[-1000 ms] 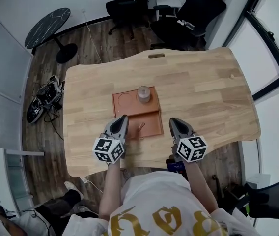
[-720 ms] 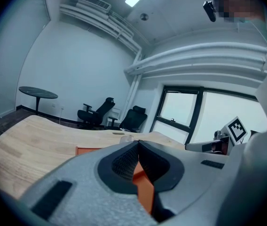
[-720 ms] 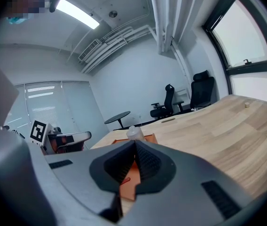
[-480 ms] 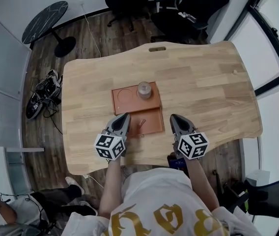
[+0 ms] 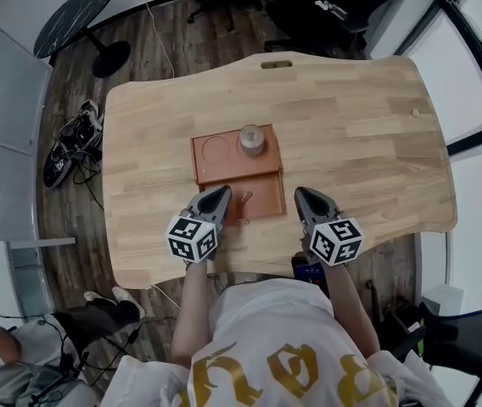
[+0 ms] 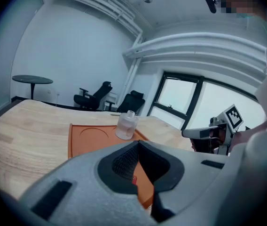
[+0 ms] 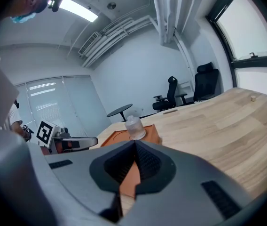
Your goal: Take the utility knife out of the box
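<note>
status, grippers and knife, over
Both shut, empty: left gripper, right gripper, by the near end of the box. Knife in its near compartment, untouched. Bottle farther back, not in the way.

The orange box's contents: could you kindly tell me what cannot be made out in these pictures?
- Head view: the small object in the near compartment of the flat orange box is too small to confirm as a utility knife.
- Left gripper view: the left gripper's shut grey fingers cover that compartment; only a red speck shows.
- Right gripper view: the right gripper's shut fingers hide it too.
- Head view: clear plastic jar, contents unreadable.
</note>
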Tool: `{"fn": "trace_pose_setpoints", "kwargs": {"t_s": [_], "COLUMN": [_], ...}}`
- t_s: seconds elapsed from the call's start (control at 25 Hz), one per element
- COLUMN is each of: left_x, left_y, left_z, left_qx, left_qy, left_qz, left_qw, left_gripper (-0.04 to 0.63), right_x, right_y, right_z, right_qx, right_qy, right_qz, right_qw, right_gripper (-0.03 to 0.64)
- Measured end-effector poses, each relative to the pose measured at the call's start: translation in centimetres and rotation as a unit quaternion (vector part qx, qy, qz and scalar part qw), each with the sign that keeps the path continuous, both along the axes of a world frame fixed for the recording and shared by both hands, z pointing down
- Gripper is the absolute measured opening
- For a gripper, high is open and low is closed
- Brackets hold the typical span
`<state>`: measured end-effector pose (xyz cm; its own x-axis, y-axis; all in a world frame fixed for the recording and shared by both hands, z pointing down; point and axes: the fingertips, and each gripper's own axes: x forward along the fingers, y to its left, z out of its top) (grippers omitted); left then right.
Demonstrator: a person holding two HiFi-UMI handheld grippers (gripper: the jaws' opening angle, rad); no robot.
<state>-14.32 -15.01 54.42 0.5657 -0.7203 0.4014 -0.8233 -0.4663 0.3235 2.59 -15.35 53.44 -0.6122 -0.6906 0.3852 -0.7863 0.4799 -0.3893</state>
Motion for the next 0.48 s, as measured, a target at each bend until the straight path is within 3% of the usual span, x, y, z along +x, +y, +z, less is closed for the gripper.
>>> {"fn": "trace_pose_setpoints", "kwargs": {"t_s": [0.48], "left_x": [1.4], "left_y": [-0.6], "left_z": [4.2], "left_qx": [-0.065], "left_qy": [-0.054], "left_qz": [0.054], "left_qw": [0.9949], "left_gripper": [0.011], "right_x": [0.9], "right_y": [-1.1], "right_z": [3.1], "right_qx": [-0.036], "right_qy": [0.010], "right_qz": [-0.006], "right_qw": [0.999], "right_gripper": [0.011]}}
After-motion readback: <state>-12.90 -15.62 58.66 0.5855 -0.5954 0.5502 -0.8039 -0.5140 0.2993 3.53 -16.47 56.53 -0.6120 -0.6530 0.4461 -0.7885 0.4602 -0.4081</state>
